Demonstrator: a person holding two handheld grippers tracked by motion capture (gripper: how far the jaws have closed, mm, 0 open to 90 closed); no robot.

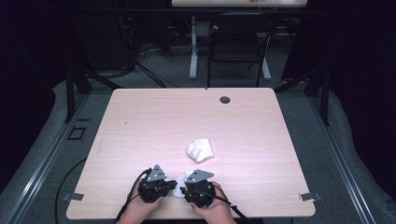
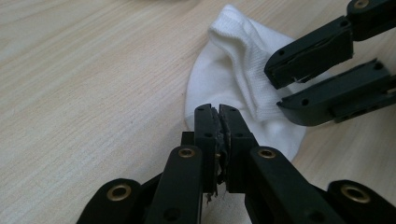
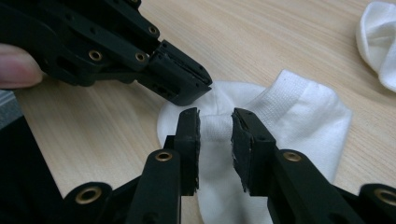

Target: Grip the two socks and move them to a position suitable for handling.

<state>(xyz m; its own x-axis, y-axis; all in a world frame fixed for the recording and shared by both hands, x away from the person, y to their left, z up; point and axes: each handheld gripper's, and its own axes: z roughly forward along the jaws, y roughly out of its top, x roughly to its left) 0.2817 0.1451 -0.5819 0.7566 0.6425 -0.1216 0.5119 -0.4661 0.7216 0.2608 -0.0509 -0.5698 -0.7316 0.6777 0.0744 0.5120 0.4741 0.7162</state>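
A white sock point(image 3: 303, 107) lies flat near the table's front edge, between my two grippers point(image 1: 178, 191). My right gripper point(image 3: 215, 122) is shut on a raised fold of its ribbed cuff, and the fabric fills the gap between the jaws. In the left gripper view the right gripper point(image 2: 273, 91) comes in from the upper right over the sock point(image 2: 219, 79). My left gripper point(image 2: 218, 109) is shut with nothing seen between its jaws, its tip at the sock's edge. From the right gripper view, the left gripper point(image 3: 205, 86) points in from the upper left.
A second white sock point(image 1: 200, 150) lies crumpled in the middle of the wooden table point(image 1: 140, 121), and shows at the top right of the right gripper view point(image 3: 378, 42). A cable hole point(image 1: 225, 99) sits near the far edge. A black chair point(image 1: 238, 42) stands beyond.
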